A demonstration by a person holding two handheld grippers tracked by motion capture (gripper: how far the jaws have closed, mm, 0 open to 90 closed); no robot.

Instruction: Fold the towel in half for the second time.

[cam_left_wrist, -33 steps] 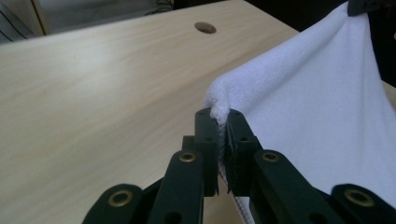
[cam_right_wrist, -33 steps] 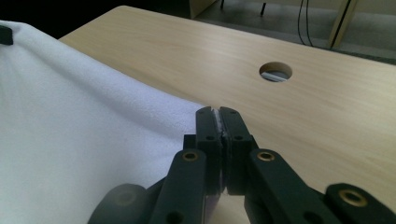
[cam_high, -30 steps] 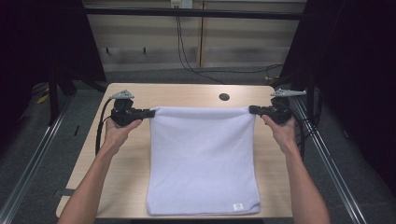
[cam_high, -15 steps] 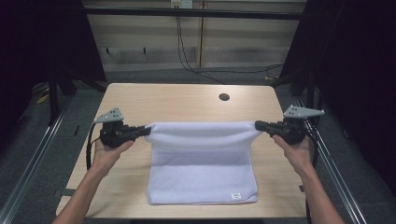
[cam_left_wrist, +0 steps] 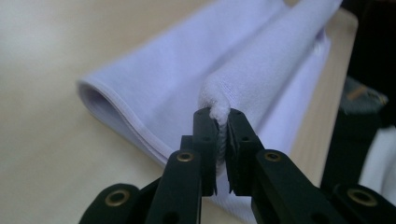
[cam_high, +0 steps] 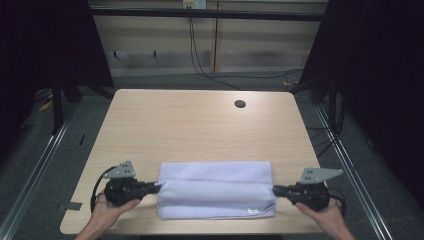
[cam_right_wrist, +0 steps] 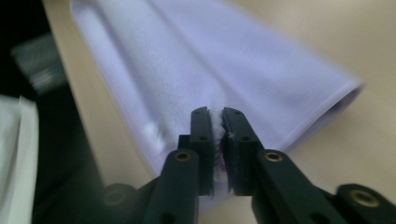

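I've got the white towel (cam_high: 216,189) pinched at both ends, my left tongs (cam_high: 155,186) pressed together on the corner at its left side, my right tongs (cam_high: 276,189) clamped on the corner opposite. In the left gripper view (cam_left_wrist: 218,140) a puff of terry bulges out above the jaws; in the right gripper view (cam_right_wrist: 216,140) a thin line of cloth sits squeezed between them. I hold both corners level and pulled apart so the top layer stays taut and lands square on the layer beneath it. The towel lies doubled over near my edge of the surface (cam_high: 200,125), the rounded fold on the far side, the loose hems toward me. A small label (cam_high: 252,212) shows at the near right corner. The near hem sits close to the surface's front edge, so there is little room to draw back my way. Beyond the fold the wood is bare all the way to the dark round hole (cam_high: 240,104), plenty of space to push forward. Room on either side is narrower, my hands already near the side edges.
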